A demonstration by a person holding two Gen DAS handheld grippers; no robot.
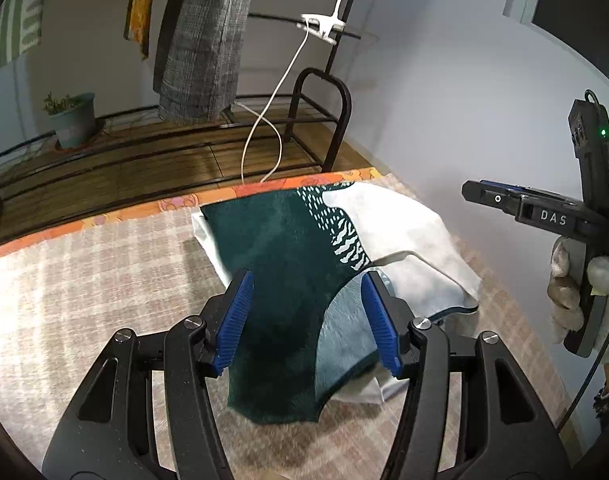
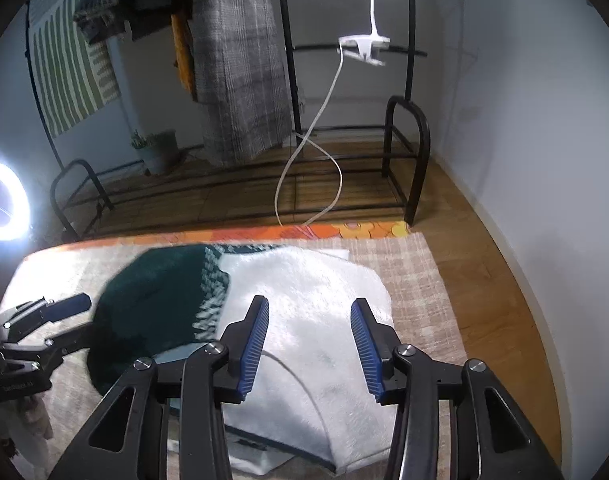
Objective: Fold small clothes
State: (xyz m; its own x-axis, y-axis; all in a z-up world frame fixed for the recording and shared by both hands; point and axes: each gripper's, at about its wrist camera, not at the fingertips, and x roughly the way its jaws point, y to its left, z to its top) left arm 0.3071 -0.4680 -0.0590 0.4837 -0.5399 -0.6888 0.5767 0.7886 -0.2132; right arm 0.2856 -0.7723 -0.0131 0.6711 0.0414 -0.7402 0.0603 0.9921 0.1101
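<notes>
A small garment, dark green (image 1: 280, 264) on one side and white (image 1: 404, 236) on the other with a green-white pattern between, lies folded on a checked mat (image 1: 104, 280). My left gripper (image 1: 306, 320) is open and hovers just above its green part. My right gripper (image 2: 309, 346) is open above the white part (image 2: 316, 320). The green part shows in the right wrist view (image 2: 152, 300). The right gripper appears in the left wrist view (image 1: 504, 202) raised at the right; the left gripper appears in the right wrist view (image 2: 60, 320) at the left.
A black metal rack (image 2: 408, 160) with hanging clothes (image 2: 240, 60) stands beyond the mat on the wooden floor. A white cable (image 2: 324, 152) hangs from a clip. A potted plant (image 1: 72, 120) sits at the back left. A ring light (image 2: 2, 200) glows at the left. A wall runs along the right.
</notes>
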